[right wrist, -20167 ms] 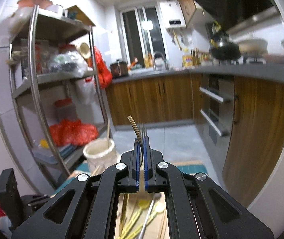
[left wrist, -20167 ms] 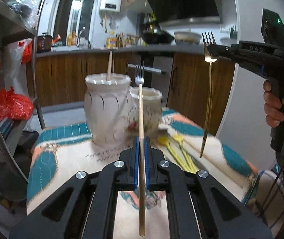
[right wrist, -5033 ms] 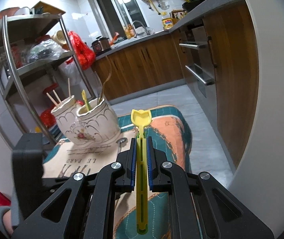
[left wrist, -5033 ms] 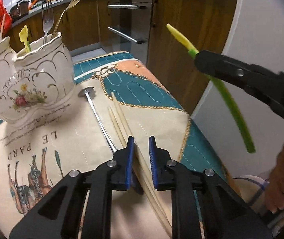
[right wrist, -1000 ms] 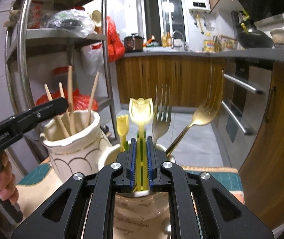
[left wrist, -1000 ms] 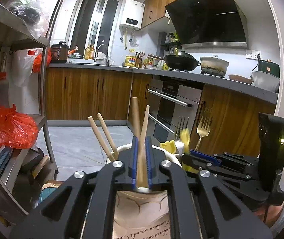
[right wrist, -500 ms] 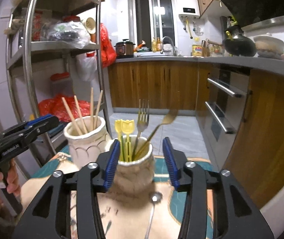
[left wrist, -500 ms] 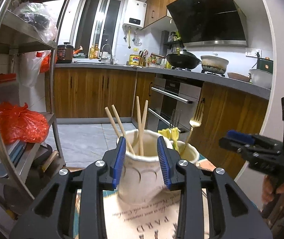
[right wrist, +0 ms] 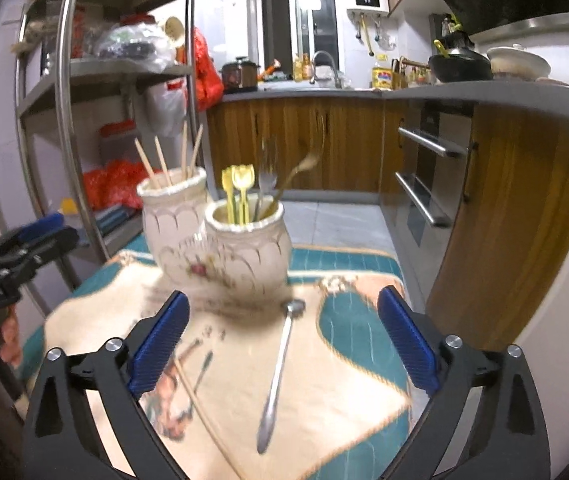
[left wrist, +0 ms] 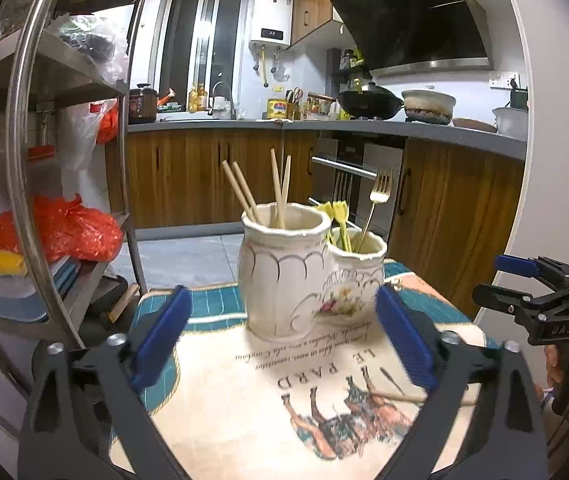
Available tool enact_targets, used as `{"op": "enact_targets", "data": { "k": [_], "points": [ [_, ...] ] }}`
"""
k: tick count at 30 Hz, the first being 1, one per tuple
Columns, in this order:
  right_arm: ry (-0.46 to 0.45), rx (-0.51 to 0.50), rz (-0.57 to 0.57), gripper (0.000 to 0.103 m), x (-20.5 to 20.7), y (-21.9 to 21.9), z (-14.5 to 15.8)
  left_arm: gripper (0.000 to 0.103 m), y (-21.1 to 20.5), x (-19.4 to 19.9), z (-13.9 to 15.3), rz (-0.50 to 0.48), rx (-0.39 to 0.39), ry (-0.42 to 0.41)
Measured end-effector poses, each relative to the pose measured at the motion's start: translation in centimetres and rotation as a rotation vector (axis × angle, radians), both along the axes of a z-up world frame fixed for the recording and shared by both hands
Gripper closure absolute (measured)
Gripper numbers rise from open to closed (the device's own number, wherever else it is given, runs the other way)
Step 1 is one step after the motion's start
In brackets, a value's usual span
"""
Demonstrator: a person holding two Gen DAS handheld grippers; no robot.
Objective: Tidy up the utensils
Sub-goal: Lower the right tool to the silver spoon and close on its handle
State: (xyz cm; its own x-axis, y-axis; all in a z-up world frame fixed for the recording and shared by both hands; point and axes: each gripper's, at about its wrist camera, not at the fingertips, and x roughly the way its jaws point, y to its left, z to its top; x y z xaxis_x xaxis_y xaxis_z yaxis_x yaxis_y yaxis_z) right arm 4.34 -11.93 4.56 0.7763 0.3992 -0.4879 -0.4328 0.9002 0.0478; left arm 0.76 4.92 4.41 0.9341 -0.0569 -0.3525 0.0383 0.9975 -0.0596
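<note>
Much of the right wrist view is blurred, so we cannot read the fine detail of the patterned mat (right wrist: pixel 340 344) or the gold fork (right wrist: pixel 292 180) leaning in the shorter jar (right wrist: pixel 250 240). In the left wrist view, our own gripper frame hides the near edge of the mat and part of a single chopstick (left wrist: pixel 396 397) lying on it.

Our left gripper (left wrist: pixel 284 336) has its jaws spread wide and holds nothing. Our right gripper (right wrist: pixel 284 340) is likewise wide open and empty.

The two white ceramic jars stand touching at the mat's far end. The taller jar (left wrist: pixel 284 272) holds four wooden chopsticks (left wrist: pixel 276 196); the shorter holds yellow utensils (right wrist: pixel 238 188) and forks. A metal spoon (right wrist: pixel 280 368) lies on the mat just before the shorter jar, with bare mat around it. A steel shelf rack (left wrist: pixel 28 152) stands close on the left.
</note>
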Motion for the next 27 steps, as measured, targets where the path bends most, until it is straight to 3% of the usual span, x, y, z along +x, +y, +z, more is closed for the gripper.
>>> {"op": "enact_targets", "data": {
  "k": [9,15,27],
  "points": [
    [0.06,-0.072,-0.023,0.006,-0.1,0.1,-2.2,0.006,0.3,-0.8,-2.6,0.001,-0.015,0.075],
    [0.178,-0.138,-0.043,0.006,3.3,1.1,-4.3,0.006,-0.1,-0.9,-3.5,-0.012,-0.012,0.097],
    [0.281,-0.236,-0.014,0.009,9.0,4.5,-6.8,0.006,-0.4,-0.2,-4.8,-0.031,-0.014,0.133]
  ]
}}
